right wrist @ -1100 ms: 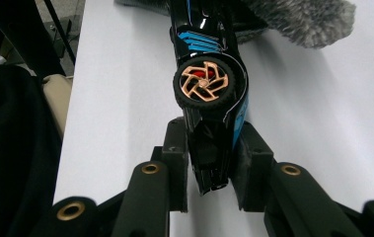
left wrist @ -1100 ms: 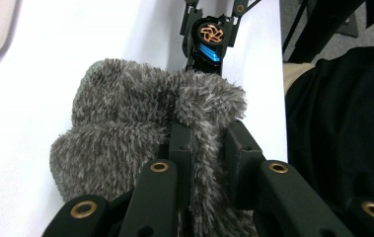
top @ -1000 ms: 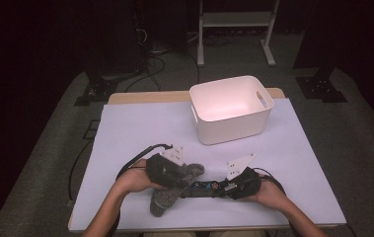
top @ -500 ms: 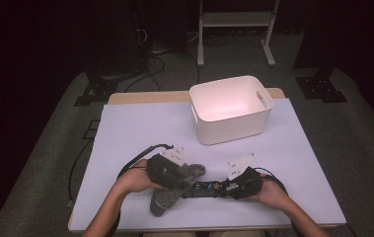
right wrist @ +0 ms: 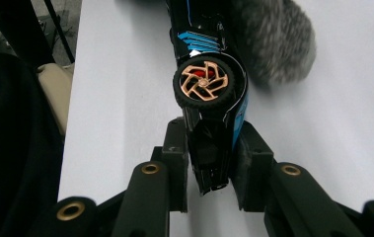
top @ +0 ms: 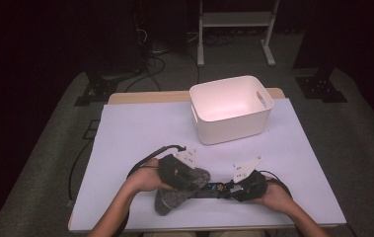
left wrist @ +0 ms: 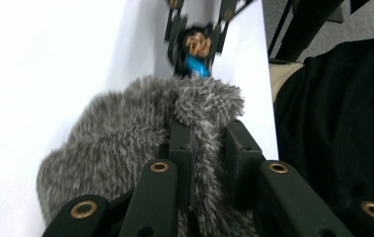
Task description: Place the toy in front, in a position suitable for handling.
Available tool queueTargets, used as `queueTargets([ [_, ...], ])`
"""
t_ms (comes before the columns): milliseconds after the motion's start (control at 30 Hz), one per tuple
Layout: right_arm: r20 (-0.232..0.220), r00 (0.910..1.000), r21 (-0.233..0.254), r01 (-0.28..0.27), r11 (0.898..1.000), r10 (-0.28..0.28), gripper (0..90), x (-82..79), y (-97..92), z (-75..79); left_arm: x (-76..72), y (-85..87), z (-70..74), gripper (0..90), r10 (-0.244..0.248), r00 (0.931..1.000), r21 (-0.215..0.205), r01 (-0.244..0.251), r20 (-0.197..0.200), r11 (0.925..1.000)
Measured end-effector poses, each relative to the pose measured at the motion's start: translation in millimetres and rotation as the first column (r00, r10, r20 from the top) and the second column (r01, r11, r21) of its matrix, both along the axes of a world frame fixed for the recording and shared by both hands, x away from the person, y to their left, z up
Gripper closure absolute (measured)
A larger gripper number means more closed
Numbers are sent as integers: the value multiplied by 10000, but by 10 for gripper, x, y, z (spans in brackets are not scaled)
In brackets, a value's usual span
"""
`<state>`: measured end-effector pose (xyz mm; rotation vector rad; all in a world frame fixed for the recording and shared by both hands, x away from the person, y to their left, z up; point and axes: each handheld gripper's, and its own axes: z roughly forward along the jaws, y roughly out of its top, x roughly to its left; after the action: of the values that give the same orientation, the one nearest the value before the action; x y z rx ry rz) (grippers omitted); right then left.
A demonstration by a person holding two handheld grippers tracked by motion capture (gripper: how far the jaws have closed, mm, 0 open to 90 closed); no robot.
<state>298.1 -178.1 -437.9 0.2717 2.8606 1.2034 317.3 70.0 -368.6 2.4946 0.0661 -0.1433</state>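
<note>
From the high view, your left tongs (top: 194,178) and right tongs (top: 226,187) meet at the near edge of the worktop (top: 140,128), with the furry grey cloth (top: 174,195) and the toy car (top: 213,189) between them; the white bin (top: 231,109) stands well apart on the far right. Against the earlier high frames, your left hand has shifted a little to the right across the worktop, while the right hand and the bin sit as they did.

In the left gripper view, your tongs are clamped on a fold of the furry grey cloth (left wrist: 125,148), with the toy car (left wrist: 197,47) just beyond it. Keep that pinch firm and pull level, so the fur slides along the car rather than bunching.

In the right gripper view, your tongs are clamped on the toy car (right wrist: 209,113) at its end, wheel side up. Hold it steady and flat against the pull, as a brace.
</note>
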Motion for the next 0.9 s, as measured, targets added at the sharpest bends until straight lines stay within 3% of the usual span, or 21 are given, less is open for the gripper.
queueTargets([
  [167, 22, 10000, 109, -29, 9999, 29, 699, 3, 34, -13, -26, -302, -3, 775, -601, 9980, 483, 592, 186, 9971],
  [267, -7, 10000, 234, 16, 9997, -16, 699, -2, 20, -25, -13, -275, 15, 777, -564, 9981, 622, 549, 228, 9966],
  [467, -130, 9998, 455, 126, 9989, -120, 699, -3, 23, -47, -14, -154, 12, 777, -331, 9993, 292, 326, 146, 9990],
  [733, -180, 9996, 601, 226, 9979, -215, 698, -9, 41, -63, -8, -456, 10, 789, -699, 9967, 228, 690, 409, 9974],
  [900, -298, 9993, 702, 263, 9972, -243, 698, -2, 35, -73, 24, -591, -12, 791, -785, 9964, 212, 779, 317, 9967],
])
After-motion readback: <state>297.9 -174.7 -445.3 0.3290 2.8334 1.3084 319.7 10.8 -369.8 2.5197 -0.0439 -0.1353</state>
